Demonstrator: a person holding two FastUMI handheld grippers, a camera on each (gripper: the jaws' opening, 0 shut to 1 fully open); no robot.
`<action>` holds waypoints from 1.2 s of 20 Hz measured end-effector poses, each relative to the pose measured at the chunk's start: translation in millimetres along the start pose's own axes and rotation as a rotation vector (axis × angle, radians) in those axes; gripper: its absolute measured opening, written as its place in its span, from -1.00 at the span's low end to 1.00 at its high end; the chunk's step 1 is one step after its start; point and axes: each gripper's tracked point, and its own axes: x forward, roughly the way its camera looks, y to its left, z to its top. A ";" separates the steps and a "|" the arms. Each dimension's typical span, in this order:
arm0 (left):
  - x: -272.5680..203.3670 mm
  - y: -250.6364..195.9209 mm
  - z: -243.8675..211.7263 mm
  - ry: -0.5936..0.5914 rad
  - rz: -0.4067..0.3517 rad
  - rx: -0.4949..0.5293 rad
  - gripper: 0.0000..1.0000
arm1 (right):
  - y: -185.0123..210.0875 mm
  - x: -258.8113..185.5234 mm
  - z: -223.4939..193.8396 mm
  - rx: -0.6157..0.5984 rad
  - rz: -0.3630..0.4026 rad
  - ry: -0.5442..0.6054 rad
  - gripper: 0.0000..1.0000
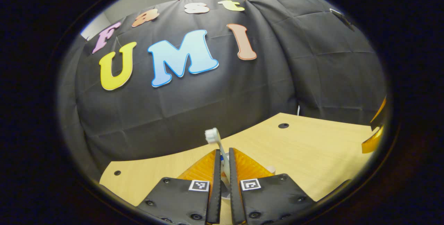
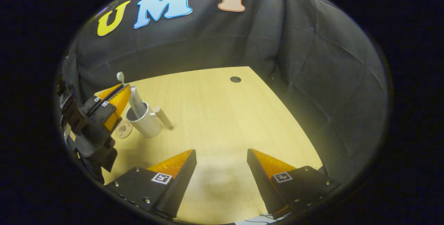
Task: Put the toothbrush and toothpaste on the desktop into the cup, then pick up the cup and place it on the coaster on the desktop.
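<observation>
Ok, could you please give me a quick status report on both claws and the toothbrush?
Left claw shut on toothbrush, over cup. Right claw open, empty. Toothpaste beside cup. Coaster free.

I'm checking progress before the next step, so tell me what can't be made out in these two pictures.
- Toothbrush handle: left gripper view, hidden between the left gripper fingers.
- Inside of the cup: right gripper view, too small to tell how deep the toothbrush tip sits.
- Coaster: right gripper view, partly covered by the left gripper; print too small.
- Toothpaste: right gripper view, too small to tell whether it touches the cup.
</observation>
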 end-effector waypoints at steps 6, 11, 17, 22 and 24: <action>-5.9 2.5 -21.3 0.073 0.021 -0.023 -0.58 | -0.8 -0.4 -4.5 0.009 0.008 0.008 0.80; -8.1 -0.1 -34.6 0.113 0.025 -0.039 -0.43 | -0.9 -0.7 -6.7 0.015 0.013 0.013 0.80; -21.1 12.1 -48.5 0.161 0.063 -0.068 -0.24 | 6.5 -0.6 2.3 -0.026 0.037 -0.004 0.80; -42.8 34.3 -46.4 0.171 0.105 -0.069 -0.24 | 29.9 5.9 24.5 -0.160 0.121 -0.028 0.80; -53.9 45.2 -43.5 0.171 0.125 -0.068 -0.34 | 41.2 11.4 33.3 -0.215 0.181 -0.029 0.80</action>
